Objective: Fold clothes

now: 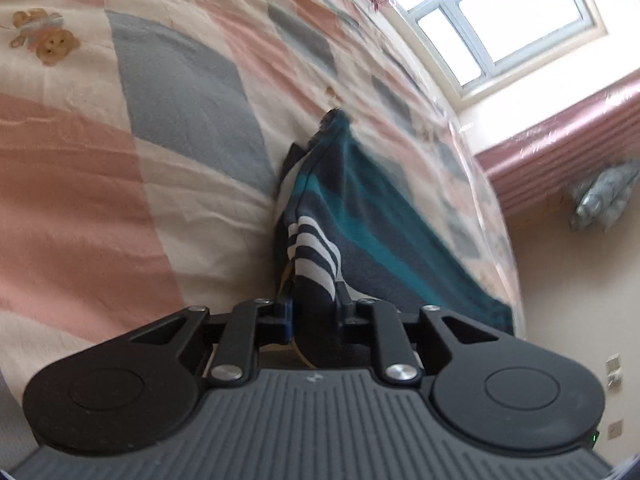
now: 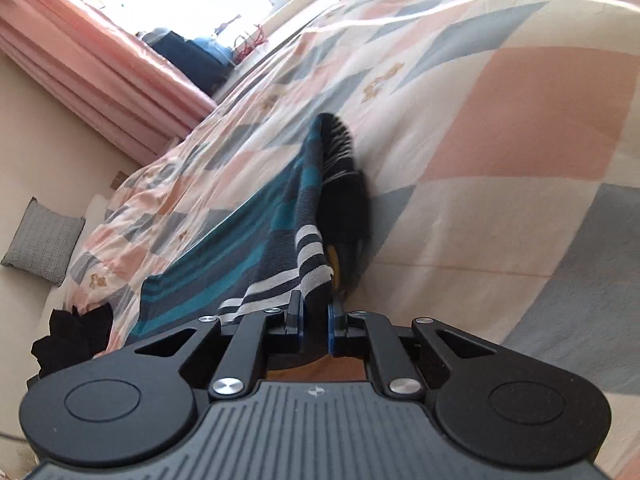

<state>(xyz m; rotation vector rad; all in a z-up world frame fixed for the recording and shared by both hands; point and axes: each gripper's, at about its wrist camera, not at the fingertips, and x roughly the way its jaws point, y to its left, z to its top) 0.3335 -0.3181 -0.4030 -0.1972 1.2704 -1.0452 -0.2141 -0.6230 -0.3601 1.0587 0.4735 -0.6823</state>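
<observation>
A striped garment (image 1: 360, 216) in navy, teal and white hangs stretched above the patchwork bedspread (image 1: 80, 184). My left gripper (image 1: 314, 312) is shut on its white-striped edge. My right gripper (image 2: 316, 312) is shut on the garment (image 2: 256, 240) at the other white-striped edge. In the right wrist view the left gripper (image 2: 340, 156) shows at the far end of the cloth. The cloth hides the fingertips in both views.
The bed's quilt (image 2: 500, 140) is pink, cream and grey. A window (image 1: 504, 20) and pink curtain (image 1: 560, 144) are beyond the bed. A grey cushion (image 2: 44, 240) and a black garment (image 2: 72, 336) lie off the bed's edge.
</observation>
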